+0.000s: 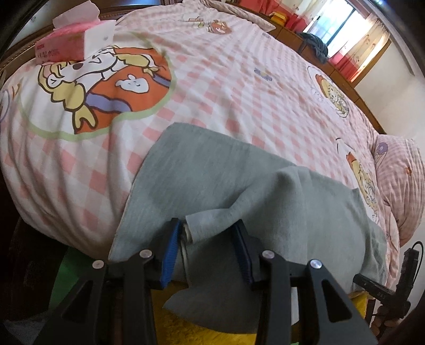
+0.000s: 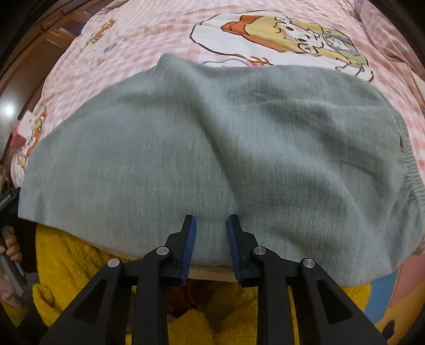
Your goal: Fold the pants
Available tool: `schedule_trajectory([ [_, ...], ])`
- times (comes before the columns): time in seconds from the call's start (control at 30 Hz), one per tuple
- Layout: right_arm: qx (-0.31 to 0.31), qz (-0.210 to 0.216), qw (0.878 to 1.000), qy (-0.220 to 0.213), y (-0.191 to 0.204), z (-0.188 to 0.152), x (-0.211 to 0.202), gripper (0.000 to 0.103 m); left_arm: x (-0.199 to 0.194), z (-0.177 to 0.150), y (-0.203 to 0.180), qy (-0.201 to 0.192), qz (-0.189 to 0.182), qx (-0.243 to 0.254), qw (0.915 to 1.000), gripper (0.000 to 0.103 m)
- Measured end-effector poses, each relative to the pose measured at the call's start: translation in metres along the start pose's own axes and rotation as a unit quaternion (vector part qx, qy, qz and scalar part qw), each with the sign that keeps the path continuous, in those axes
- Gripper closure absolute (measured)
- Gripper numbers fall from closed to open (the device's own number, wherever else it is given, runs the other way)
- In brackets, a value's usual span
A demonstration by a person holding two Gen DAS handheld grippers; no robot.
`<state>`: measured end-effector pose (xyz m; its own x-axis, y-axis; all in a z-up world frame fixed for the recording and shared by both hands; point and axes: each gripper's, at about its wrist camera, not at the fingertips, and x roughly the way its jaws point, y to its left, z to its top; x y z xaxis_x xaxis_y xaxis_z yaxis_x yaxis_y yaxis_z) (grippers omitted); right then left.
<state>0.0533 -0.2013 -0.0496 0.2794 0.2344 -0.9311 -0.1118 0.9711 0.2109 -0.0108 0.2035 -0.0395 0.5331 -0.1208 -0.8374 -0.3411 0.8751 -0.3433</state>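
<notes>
Left gripper [image 1: 207, 231] jaws spread wide apart; right gripper [image 2: 211, 225] jaws also parted, nothing clamped

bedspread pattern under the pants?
Pink-and-white check with cartoon prints on the bedspread, under the grey pants; left wrist view shows it best.

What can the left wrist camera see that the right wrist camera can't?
Only the left wrist view shows the window and the left gripper, jaws open around a fold of cloth. Only the right wrist view shows the elastic waistband and the right gripper, jaws open. Both show the grey pants on the checked bedspread.
</notes>
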Motion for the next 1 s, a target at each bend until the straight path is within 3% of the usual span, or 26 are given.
schedule_trajectory([
  [0.13,0.007,0.013,1.0,-0.002,-0.004,-0.001,0.0,0.077,-0.002,0.002,-0.004,-0.008,-0.017,-0.005,0.9998,0.065],
  [0.2,0.01,0.018,1.0,-0.007,-0.005,-0.002,0.0,0.077,-0.003,0.003,-0.01,-0.012,-0.02,0.008,0.9997,0.087],
  [0.23,0.011,0.02,1.0,-0.009,-0.006,-0.003,-0.001,0.077,-0.003,0.003,-0.015,-0.011,-0.023,0.014,0.9996,0.089],
  [0.47,0.023,0.022,0.999,-0.007,-0.007,-0.003,-0.003,0.077,-0.04,0.021,-0.036,-0.083,0.027,0.088,0.9922,0.092],
  [0.63,0.007,-0.011,1.0,-0.002,0.006,0.0,-0.003,0.077,-0.035,0.046,-0.039,-0.08,0.058,0.139,0.9854,0.091],
  [0.73,-0.002,-0.025,1.0,0.0,0.011,0.0,-0.002,0.077,-0.013,0.049,-0.038,-0.052,0.097,0.166,0.9799,0.08],
  [0.9,-0.013,-0.031,0.999,0.01,0.013,0.003,-0.002,0.077,-0.018,0.042,-0.009,-0.054,0.082,0.104,0.9896,0.065],
  [1.0,-0.021,-0.039,0.999,0.012,0.02,0.008,-0.003,0.077,-0.032,0.035,0.011,-0.058,0.061,0.057,0.9948,0.062],
])
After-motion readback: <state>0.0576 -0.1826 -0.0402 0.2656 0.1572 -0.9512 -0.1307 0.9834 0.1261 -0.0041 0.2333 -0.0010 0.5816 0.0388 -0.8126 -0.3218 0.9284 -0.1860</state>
